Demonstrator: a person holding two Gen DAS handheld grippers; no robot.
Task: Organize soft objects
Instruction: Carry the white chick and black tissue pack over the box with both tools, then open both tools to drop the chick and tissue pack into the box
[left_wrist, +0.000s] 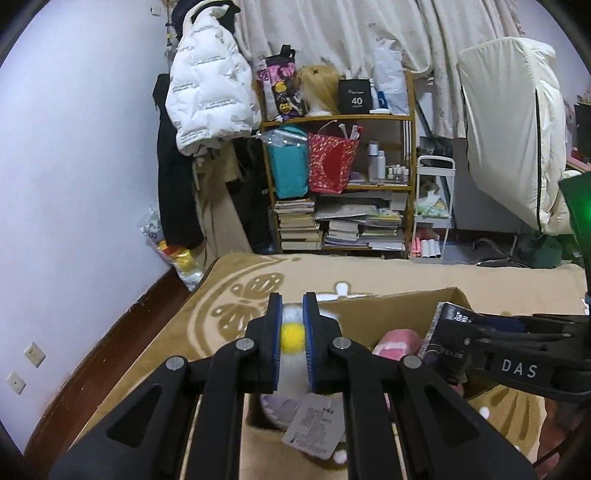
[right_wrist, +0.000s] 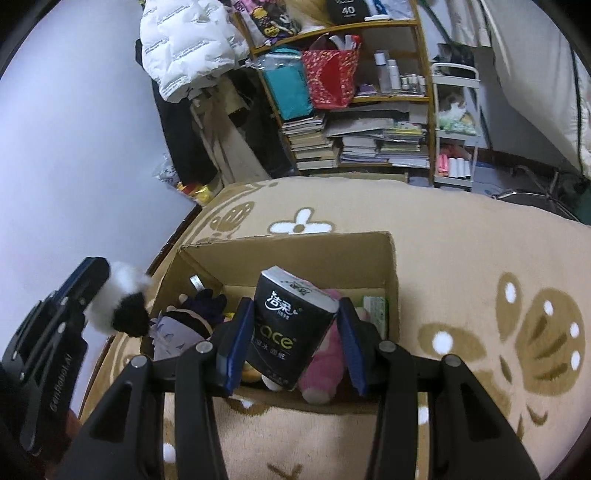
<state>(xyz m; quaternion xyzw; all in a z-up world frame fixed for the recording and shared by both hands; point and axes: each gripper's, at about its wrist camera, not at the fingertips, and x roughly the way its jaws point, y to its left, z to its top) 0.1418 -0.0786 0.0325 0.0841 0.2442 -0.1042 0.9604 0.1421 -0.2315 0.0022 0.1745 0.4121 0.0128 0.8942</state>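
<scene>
Fingers of left gripper (left_wrist: 291, 347) closed on plush penguin (left_wrist: 293, 334) just beside cardboard box (right_wrist: 288, 247), right gripper (right_wrist: 295, 341) clamped on tissue pack (right_wrist: 291, 325) above it, pink plush (right_wrist: 325, 369) and purple doll (right_wrist: 184, 328) already inside; probably near finished.

"DAS" on right gripper (left_wrist: 448, 325); "40" on black box (left_wrist: 354, 96) on shelf; "ace" on black tissue pack (right_wrist: 291, 328).

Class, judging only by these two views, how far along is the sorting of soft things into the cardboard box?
Done: a pink plush and a purple doll lie in the cardboard box. In hand: left gripper grips a white fluffy toy; right gripper holds a black tissue pack over the box. Left: releasing both.
</scene>
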